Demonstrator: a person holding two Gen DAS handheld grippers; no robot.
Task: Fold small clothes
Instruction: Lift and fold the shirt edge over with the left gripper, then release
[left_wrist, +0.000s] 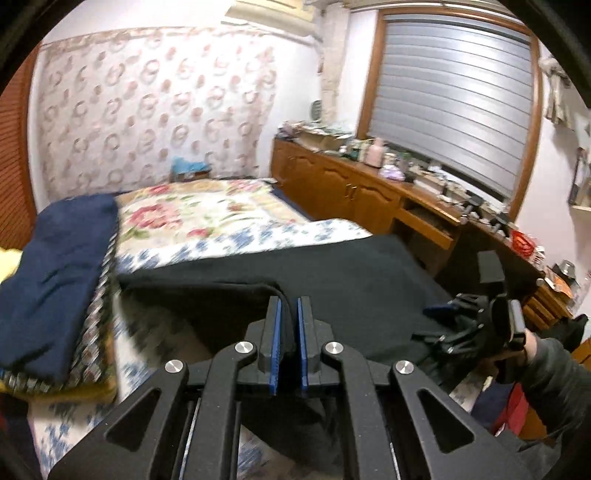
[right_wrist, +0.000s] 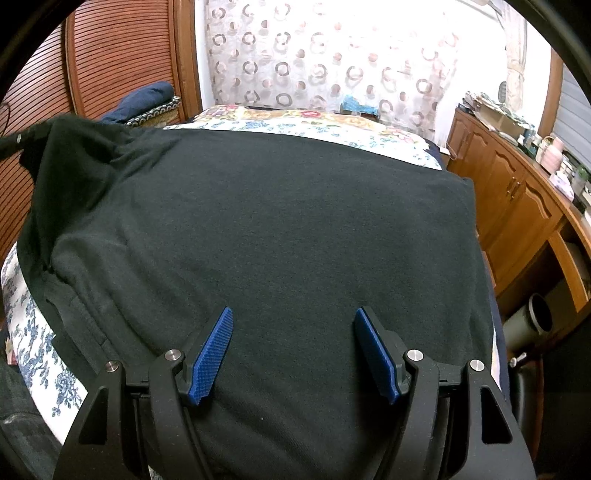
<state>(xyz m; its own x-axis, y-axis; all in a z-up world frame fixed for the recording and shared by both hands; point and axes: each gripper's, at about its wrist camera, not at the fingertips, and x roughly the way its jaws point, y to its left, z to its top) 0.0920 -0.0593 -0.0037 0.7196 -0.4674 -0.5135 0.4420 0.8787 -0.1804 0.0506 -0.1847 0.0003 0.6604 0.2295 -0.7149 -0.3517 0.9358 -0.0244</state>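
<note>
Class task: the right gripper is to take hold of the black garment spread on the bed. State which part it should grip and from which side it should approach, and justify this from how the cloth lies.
Probably the near hem of the black garment, approached from the bed's near edge. The open right gripper already hangs over it, and the cloth's middle lies flat, with no fold to pinch. The left gripper is shut on a raised corner.

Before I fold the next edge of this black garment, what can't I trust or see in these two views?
- Left wrist view: how much black garment the left gripper pinches; its fingers hide the contact.
- Right wrist view: the garment's near hem, hidden under the open right gripper and cut off by the frame's bottom.
- Left wrist view: the floral bedspread and the folded stack are motion-blurred.
- Both views: items on the wooden cabinet are too small.
</note>
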